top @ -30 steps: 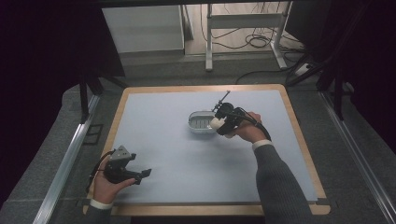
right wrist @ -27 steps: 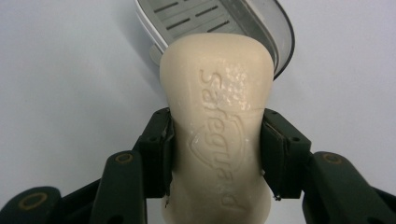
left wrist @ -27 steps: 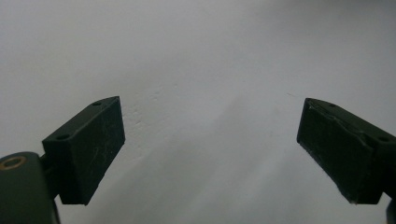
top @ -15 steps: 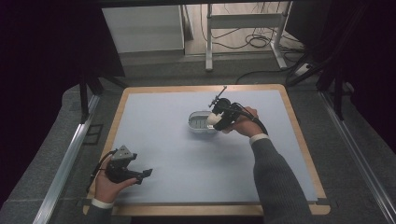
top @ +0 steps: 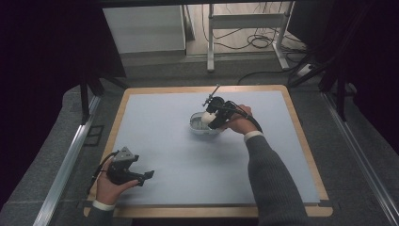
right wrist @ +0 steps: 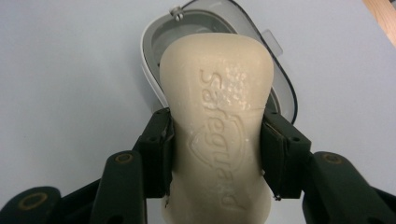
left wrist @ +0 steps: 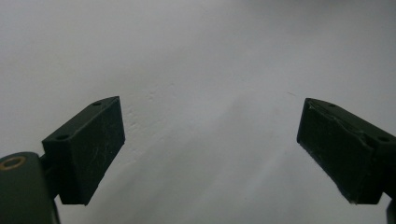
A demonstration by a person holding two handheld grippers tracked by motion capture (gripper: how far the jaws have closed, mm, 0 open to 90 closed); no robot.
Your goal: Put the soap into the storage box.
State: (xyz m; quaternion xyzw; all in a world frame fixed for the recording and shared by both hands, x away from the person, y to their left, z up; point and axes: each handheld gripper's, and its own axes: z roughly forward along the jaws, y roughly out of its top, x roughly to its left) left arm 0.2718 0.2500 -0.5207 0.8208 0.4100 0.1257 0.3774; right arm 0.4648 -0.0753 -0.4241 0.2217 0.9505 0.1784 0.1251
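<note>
- Over the soap dish, your right gripper clamped a cream Safeguard soap bar.
- Your left gripper rested near the mat's front-left corner, jaws apart.

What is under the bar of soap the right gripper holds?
An open soap dish lies beneath the soap bar, clamped in the right gripper. The bar hides most of the dish's inside.

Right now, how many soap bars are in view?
1. The soap is clamped between the right gripper's jaws, over the open soap dish near the middle of the table. Any other bar hidden inside the dish can't be ruled out.
</note>
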